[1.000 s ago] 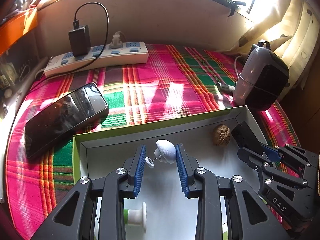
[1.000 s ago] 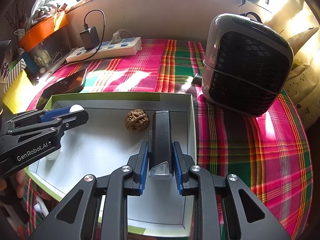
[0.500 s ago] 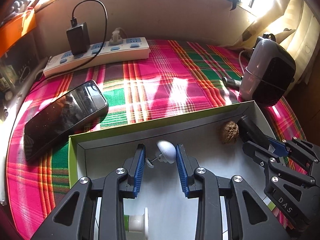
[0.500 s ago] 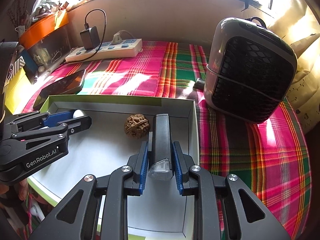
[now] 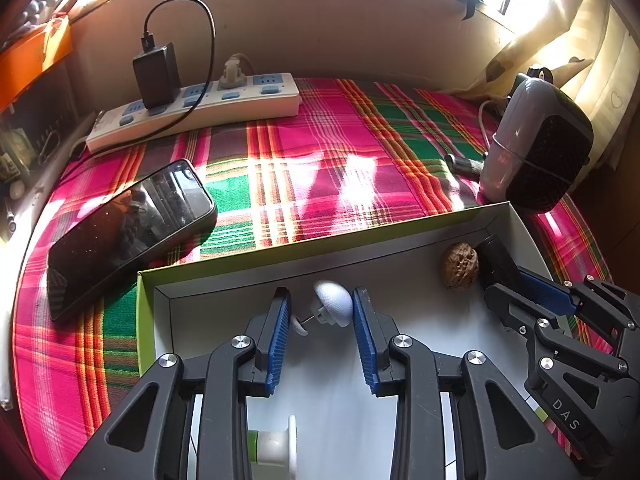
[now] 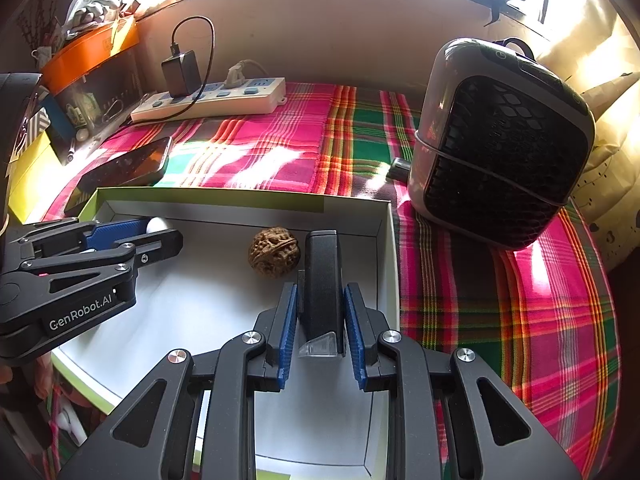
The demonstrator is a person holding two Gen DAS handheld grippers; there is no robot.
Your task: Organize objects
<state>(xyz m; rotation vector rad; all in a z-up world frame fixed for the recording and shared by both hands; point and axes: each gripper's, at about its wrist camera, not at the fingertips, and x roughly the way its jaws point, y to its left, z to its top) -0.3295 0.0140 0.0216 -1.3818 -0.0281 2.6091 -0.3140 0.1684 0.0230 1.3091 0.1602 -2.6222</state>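
Observation:
A shallow white box with a green rim (image 5: 280,250) (image 6: 240,196) lies on the plaid cloth. Over its left part my left gripper (image 5: 320,300) (image 6: 132,236) is shut on a small white knob (image 5: 333,302). The knob's dome touches the right pad and its little disc touches the left pad. At the box's right end my right gripper (image 6: 321,292) (image 5: 532,292) is shut on a black oblong piece with a clear end (image 6: 320,256) (image 5: 494,256). Its far tip is close to the box floor. A brown walnut (image 6: 274,252) (image 5: 460,266) lies in the box just left of that piece.
A dark phone (image 5: 128,228) lies on the cloth left of the box. A white power strip with a black charger (image 5: 192,108) runs along the back wall. A grey-black fan heater (image 6: 500,144) stands right of the box. A white-and-green spool (image 5: 274,446) shows under my left gripper.
Both grips are unchanged and neither gripper has moved noticeably; the views drift only a little.

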